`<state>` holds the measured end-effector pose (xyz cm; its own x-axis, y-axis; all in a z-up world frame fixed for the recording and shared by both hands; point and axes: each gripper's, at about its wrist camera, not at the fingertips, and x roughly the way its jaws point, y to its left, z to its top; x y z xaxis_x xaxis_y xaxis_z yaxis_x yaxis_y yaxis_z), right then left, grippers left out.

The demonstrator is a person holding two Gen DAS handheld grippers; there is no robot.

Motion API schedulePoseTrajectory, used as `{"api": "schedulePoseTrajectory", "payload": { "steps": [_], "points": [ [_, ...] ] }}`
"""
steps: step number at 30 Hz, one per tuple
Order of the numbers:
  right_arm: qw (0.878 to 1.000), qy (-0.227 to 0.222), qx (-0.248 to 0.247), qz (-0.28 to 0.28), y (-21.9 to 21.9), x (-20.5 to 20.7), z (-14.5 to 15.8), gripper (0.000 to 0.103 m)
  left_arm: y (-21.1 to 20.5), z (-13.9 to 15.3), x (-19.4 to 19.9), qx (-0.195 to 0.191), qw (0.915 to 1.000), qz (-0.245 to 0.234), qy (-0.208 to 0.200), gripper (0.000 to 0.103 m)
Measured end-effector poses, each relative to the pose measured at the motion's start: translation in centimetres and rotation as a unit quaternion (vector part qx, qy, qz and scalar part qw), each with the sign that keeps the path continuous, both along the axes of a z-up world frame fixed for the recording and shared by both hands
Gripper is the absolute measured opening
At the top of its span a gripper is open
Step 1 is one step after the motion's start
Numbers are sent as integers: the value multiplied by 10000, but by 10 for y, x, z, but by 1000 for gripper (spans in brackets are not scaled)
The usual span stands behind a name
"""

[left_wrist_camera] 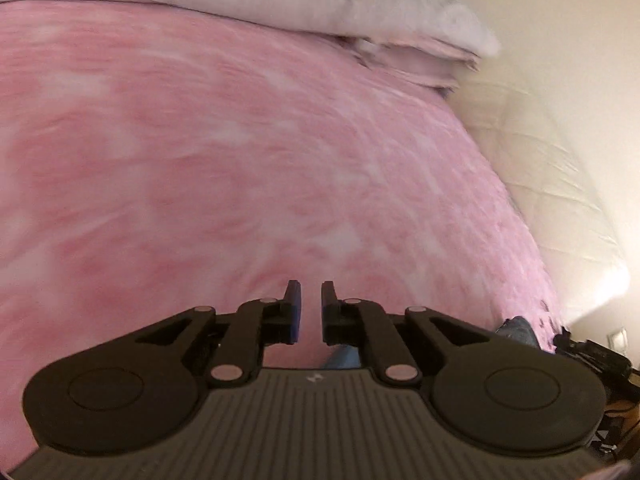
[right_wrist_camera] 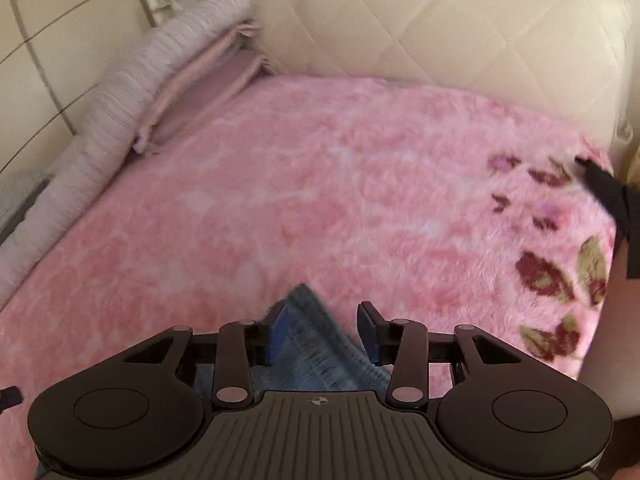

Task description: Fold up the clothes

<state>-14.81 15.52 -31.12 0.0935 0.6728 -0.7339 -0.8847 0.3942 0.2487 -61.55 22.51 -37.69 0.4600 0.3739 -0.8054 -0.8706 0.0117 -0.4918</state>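
A blue denim garment point(right_wrist_camera: 316, 344) lies on the pink fluffy blanket point(right_wrist_camera: 280, 200), with a corner pointing up between the fingers of my right gripper point(right_wrist_camera: 322, 320). The right jaws stand wide open over the denim, not closed on it. My left gripper point(left_wrist_camera: 311, 304) hovers over the pink blanket point(left_wrist_camera: 240, 160) with a small gap between its fingers and nothing in it. Bits of denim point(left_wrist_camera: 518, 330) show at the lower right and under the gripper body in the left wrist view.
Folded pink and white bedding point(right_wrist_camera: 160, 80) is stacked along the far left edge and shows in the left wrist view point(left_wrist_camera: 400, 36). A cream quilted headboard point(right_wrist_camera: 460, 40) bounds the bed. A black object point(right_wrist_camera: 612, 196) is at the right edge. Dark floral print point(right_wrist_camera: 544, 272) marks the blanket's right side.
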Motion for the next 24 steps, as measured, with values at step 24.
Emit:
{"api": "schedulePoseTrajectory", "payload": {
  "steps": [24],
  "points": [
    [9316, 531, -180, 3592, -117, -285, -68, 42, -272, 35, -217, 436, 9663, 2532, 168, 8]
  ]
}}
